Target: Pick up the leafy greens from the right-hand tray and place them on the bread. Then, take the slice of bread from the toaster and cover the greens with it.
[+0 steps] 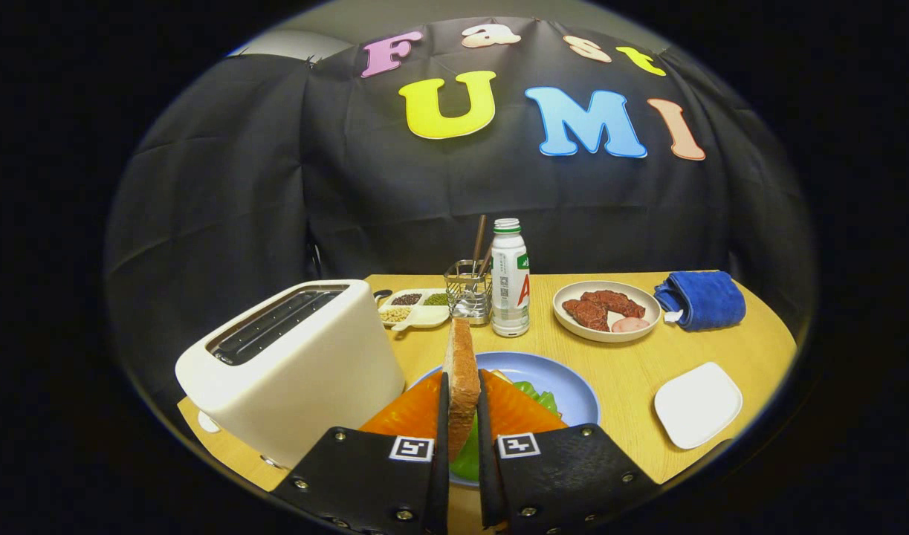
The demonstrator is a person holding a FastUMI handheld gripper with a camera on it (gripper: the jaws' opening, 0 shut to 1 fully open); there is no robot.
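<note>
Wooden table (632, 371) under claw (462, 416) gripping bread slice (462, 371)

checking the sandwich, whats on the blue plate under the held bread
On the blue plate: leafy greens. The gripper, shut on the bread slice, covers the plate's middle, so any bottom bread is hidden.

Black creased cloth wall (276, 186) hangs behind a light wooden table (632, 371) under even indoor light.
</note>
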